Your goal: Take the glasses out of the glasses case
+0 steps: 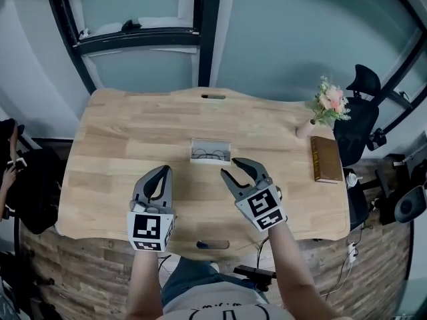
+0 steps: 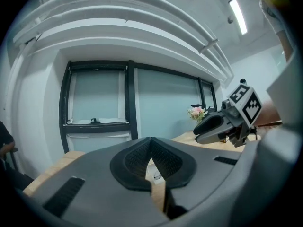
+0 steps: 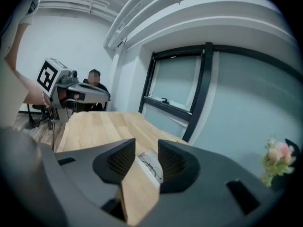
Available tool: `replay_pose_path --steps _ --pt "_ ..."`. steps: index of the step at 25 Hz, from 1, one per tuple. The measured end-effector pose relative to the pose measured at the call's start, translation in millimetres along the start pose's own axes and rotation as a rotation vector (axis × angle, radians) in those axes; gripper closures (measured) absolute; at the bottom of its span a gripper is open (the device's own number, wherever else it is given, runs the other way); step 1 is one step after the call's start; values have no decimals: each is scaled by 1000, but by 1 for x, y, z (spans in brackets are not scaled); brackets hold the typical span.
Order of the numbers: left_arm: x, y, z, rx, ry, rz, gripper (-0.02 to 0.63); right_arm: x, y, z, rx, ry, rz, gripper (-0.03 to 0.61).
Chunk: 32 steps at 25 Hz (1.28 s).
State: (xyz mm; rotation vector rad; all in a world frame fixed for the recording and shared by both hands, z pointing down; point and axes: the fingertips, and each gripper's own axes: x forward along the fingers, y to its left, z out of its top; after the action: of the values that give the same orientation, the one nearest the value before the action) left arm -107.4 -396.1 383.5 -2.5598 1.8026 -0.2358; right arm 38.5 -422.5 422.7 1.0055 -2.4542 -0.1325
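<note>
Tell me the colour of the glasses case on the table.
The glasses case is white; head view shows it best.

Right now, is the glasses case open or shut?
Open. The glasses case lies on the table with the glasses visible inside it.

Open table (image 1: 133,132) before case (image 1: 211,151) (book (image 1: 325,159) aside)

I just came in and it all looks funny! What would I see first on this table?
First, two grey grippers over the near edge of the wooden table, each with a black-and-white marker cube: the left gripper is shut and the right gripper is open. Just beyond them, mid-table, lies the open glasses case with the glasses inside. Pink flowers stand at the far right corner.
</note>
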Motion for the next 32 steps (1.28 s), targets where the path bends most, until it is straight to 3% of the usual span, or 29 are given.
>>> replay_pose_path --steps 11,16,22,26,27,32 --pt "67 43 -63 -63 128 -41 598 142 -10 -84 -266 383 297 453" --pt "87 53 -82 -73 161 -58 598 175 -1 -118 -413 524 445 463" --pt "94 70 -101 -105 186 -43 598 189 0 -140 -491 657 578 492" --pt "92 79 -113 -129 201 -26 598 193 1 -151 -551 709 621 516" --pt "91 81 -115 -133 202 -22 598 194 2 -152 -553 711 623 543" --pt "87 89 -118 -142 204 -3 598 193 2 -148 -528 697 611 555"
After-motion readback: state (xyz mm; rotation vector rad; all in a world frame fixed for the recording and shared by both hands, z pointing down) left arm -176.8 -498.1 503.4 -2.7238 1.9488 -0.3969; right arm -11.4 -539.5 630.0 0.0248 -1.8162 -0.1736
